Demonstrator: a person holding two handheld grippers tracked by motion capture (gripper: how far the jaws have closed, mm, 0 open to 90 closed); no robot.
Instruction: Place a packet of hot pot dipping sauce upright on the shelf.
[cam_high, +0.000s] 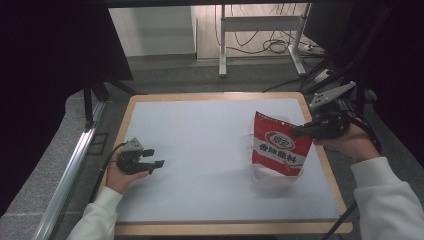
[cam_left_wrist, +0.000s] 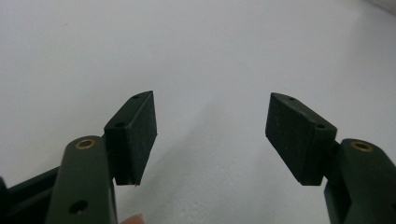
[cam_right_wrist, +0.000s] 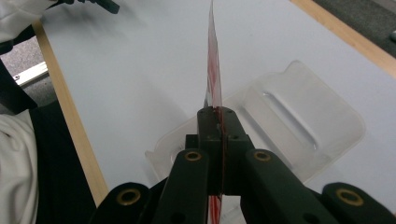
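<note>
On the table (cam_high: 200, 145), toward its right side, a red packet (cam_high: 278, 150) hangs upright, pinched at its edge by the right gripper (cam_high: 300, 131). Beneath it, the right gripper view reveals a clear plastic tray (cam_right_wrist: 308, 130). Far left, the left gripper (cam_high: 155, 158) rests spread wide, grasping nothing.

A wooden-edged table (cam_high: 127, 120) with a pale grey top stands on a grey carpeted floor (cam_high: 45, 170). Beyond it, a white desk frame (cam_high: 260, 35) rises over a tangle of cables (cam_high: 272, 46) near a light wall panel (cam_high: 150, 30). Dark curtains (cam_high: 45, 55) close in both sides, leaving the room dim.
</note>
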